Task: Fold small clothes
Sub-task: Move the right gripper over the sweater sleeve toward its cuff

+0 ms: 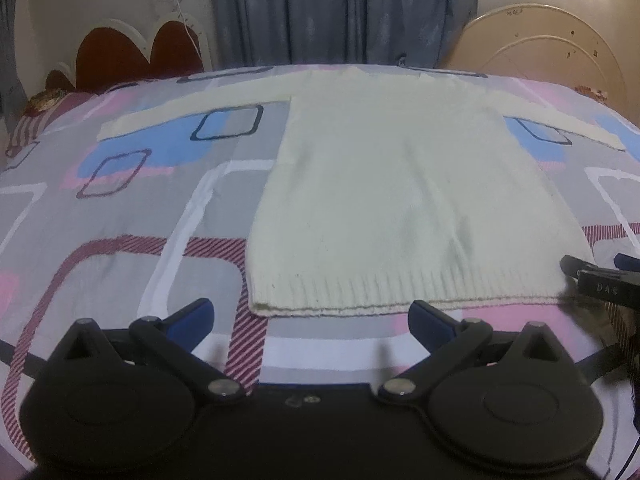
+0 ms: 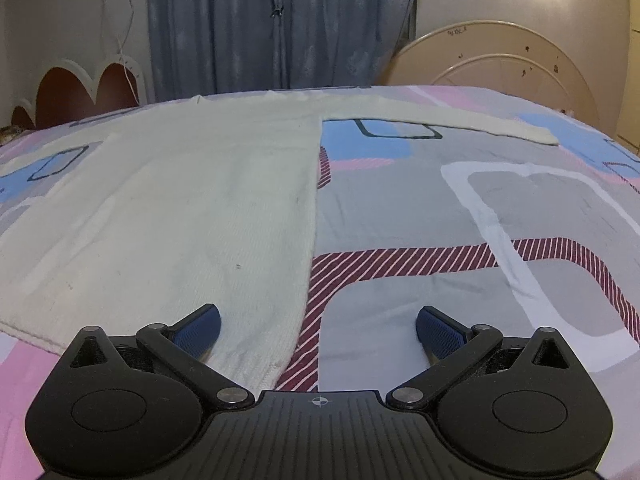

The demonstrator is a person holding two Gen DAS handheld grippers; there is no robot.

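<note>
A cream knitted sweater [image 1: 384, 184] lies flat on the patterned bedspread [image 1: 120, 208], sleeves spread to both sides, ribbed hem nearest me. My left gripper [image 1: 310, 316] stands open just in front of the hem's left half, fingers apart and nothing between them. The right gripper [image 1: 592, 276] shows at the right edge of the left wrist view, at the hem's right corner. In the right wrist view the right gripper [image 2: 318, 330] is open over the sweater's [image 2: 192, 208] lower right corner. Its left finger [image 2: 200, 330] rests above the fabric and its right finger [image 2: 438, 328] over the bedspread [image 2: 440, 216].
A red heart-shaped headboard [image 1: 136, 56] stands at the far left, and a cream rounded headboard [image 1: 544, 48] at the far right. Grey-blue curtains [image 1: 340, 12] hang behind the bed. The bedspread extends to both sides of the sweater.
</note>
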